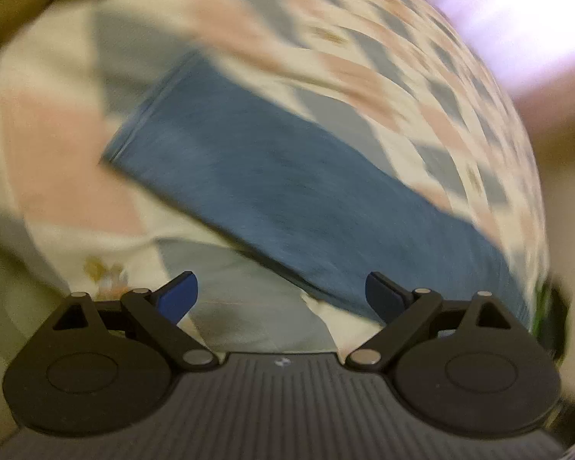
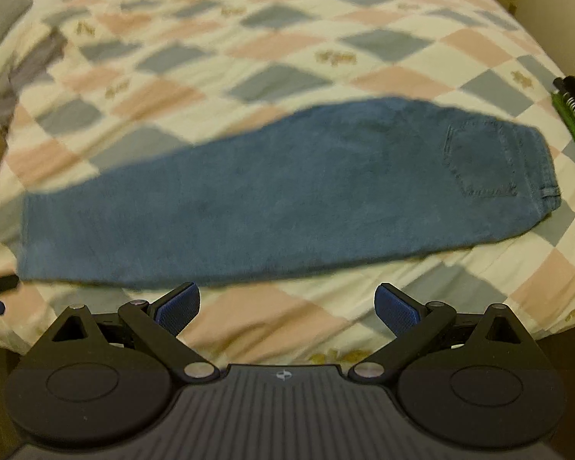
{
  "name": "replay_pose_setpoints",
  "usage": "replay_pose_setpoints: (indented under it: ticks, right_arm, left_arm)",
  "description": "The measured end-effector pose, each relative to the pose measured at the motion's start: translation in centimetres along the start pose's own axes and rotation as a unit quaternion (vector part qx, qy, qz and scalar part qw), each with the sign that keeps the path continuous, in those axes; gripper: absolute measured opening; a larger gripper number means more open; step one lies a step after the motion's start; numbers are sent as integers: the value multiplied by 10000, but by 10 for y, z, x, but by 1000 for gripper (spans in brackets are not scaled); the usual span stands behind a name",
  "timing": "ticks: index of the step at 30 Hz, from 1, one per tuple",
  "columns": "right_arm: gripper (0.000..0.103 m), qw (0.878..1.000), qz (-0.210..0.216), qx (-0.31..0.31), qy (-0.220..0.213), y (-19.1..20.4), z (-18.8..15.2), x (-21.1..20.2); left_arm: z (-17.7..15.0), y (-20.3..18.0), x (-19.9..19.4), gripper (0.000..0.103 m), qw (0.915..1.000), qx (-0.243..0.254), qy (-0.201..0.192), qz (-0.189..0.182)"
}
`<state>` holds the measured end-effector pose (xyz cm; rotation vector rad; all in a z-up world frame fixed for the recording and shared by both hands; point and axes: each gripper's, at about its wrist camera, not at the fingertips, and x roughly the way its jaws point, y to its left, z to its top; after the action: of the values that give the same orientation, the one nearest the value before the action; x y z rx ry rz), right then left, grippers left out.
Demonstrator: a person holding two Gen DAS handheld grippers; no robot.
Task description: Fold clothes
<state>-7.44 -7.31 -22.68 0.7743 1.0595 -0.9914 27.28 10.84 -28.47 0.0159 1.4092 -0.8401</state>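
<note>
Blue denim jeans, folded lengthwise, lie flat across the bed's checked pink, grey and cream quilt, waistband right. Left gripper and right gripper hover near, jaws apart, empty.

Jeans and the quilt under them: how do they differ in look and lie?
The jeans are plain blue denim; the quilt is checked in cream, pink and grey. The jeans lie as one long narrow strip, legs together; the quilt spreads across the bed. Both lie flat, touched by neither open claw.
</note>
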Motion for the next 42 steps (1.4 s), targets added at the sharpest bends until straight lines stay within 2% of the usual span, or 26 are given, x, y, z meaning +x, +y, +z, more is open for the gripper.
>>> replay_pose_setpoints:
  ticks: [3, 6, 9, 11, 14, 16, 18, 22, 26, 27, 28, 29, 32, 33, 35, 37, 38, 40, 42]
  right_arm:
    - [100, 9993, -19, -205, 321, 13, -8, 28]
    - [100, 9975, 9, -447, 539, 30, -14, 57]
    - [100, 9960, 136, -578, 662, 50, -14, 85]
    - [100, 9954, 247, -607, 698, 61, -13, 100]
    - [100, 9942, 354, -700, 735, 73, -11, 119]
    - [100, 9938, 352, -769, 717, 76, -9, 128]
    - [100, 9946, 333, -757, 623, 73, -5, 135]
    - [100, 9962, 297, -582, 577, 59, 1, 148]
    - [100, 9967, 240, -484, 612, 50, 3, 156]
    - [100, 9967, 228, -470, 622, 49, 3, 157]
    - [100, 9967, 225, -457, 625, 48, 3, 158]
    - [100, 9968, 242, -446, 619, 47, 3, 159]
    - [100, 9970, 273, -390, 604, 40, 5, 162]
    - [100, 9971, 293, -365, 608, 37, 5, 162]
    - [100, 9974, 325, -316, 566, 28, 7, 160]
    - [100, 9978, 348, -232, 507, 16, 9, 157]
    - [100, 9981, 356, -183, 477, 9, 10, 155]
    - [100, 9985, 378, -32, 386, -11, 12, 152]
    - [100, 9987, 403, 102, 286, -34, 16, 149]
  left_arm:
    - [6, 44, 15, 92, 9963, -798, -269, -146]
    - [14, 79, 28, 90, 9873, -1362, -727, -383]
    - [21, 112, 45, 84, 9721, -1922, -1171, -667]
    - [24, 131, 57, 76, 9605, -2236, -1387, -902]
    - [26, 147, 76, 65, 9536, -2377, -1543, -1020]
    - [25, 154, 84, 62, 9489, -2374, -1703, -1197]
    - [24, 160, 89, 56, 9423, -2417, -1860, -1380]
    - [24, 166, 102, 55, 9319, -2514, -2049, -1625]
    - [24, 166, 109, 49, 9256, -2579, -2210, -1669]
    - [24, 166, 110, 46, 9242, -2595, -2249, -1673]
    - [26, 162, 110, 31, 9249, -2562, -2290, -1626]
    - [27, 159, 108, 18, 9269, -2488, -2316, -1593]
    - [33, 142, 98, 7, 9351, -2174, -2430, -1387]
    - [35, 133, 91, 7, 9389, -1998, -2492, -1281]
    - [39, 99, 72, 6, 9489, -1254, -2695, -1061]
    - [39, 53, 55, 6, 9536, -314, -2849, -925]
    - [36, 23, 48, 6, 9522, 229, -2905, -914]
    - [27, -30, 43, 7, 9459, 1012, -2899, -1048]
    - [9, -81, 51, 7, 9390, 1510, -2776, -1356]
